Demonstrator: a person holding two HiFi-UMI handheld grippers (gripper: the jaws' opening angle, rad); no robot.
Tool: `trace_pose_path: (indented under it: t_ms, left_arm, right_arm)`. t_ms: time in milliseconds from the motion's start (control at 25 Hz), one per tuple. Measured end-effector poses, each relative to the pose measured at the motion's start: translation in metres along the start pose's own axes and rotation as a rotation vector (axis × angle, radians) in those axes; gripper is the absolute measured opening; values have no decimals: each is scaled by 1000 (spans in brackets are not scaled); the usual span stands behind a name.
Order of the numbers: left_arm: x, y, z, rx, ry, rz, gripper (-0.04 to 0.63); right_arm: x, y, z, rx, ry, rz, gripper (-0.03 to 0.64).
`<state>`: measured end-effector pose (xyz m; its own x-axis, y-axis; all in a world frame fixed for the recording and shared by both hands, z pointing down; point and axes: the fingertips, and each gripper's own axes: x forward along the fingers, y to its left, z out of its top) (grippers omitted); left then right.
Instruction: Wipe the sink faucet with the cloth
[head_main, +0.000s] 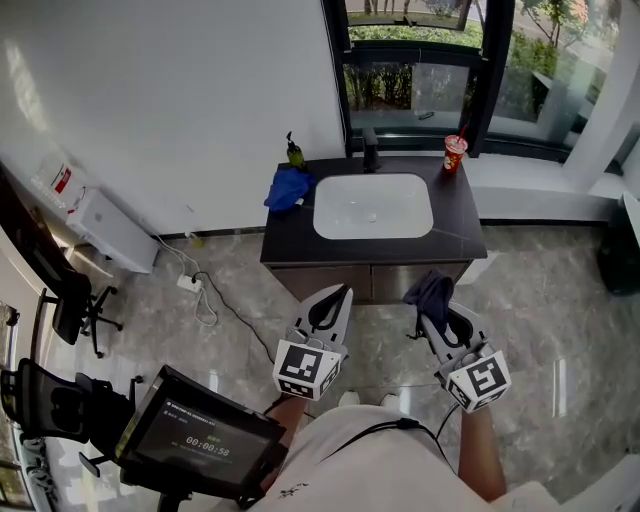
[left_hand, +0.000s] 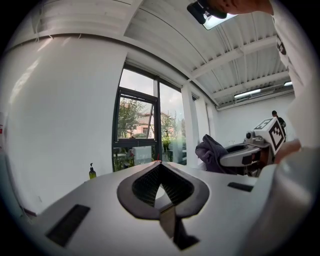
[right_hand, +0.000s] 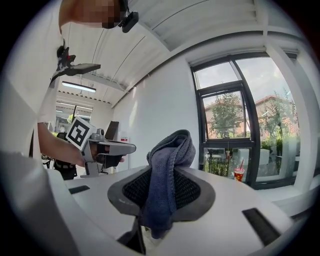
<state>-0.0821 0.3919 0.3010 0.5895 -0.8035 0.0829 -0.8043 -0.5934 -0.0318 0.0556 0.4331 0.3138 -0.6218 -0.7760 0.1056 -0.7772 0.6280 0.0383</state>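
a dark counter carries a white sink. both pairs of fingers are held side by side over the floor, well short of it. the right fingers are clamped on a grey cloth that bulges past their tips. the left fingers are closed tip to tip, with nothing in them. a blue cloth lies left of the sink. the black faucet stands behind the sink, and 1 red cup stands right of the faucet.

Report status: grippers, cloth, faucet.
Right gripper shut on grey cloth. Left gripper shut, empty. Faucet far ahead, untouched. Nothing seen blocking.
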Motion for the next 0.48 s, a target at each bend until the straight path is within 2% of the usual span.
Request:
trace_pose_path:
  t_ms: [480]
  left_arm:
    - [-3, -11, -1, -13, -7, -9, -6]
  right_arm:
    - [-10, 0, 3, -8, 7, -11, 106]
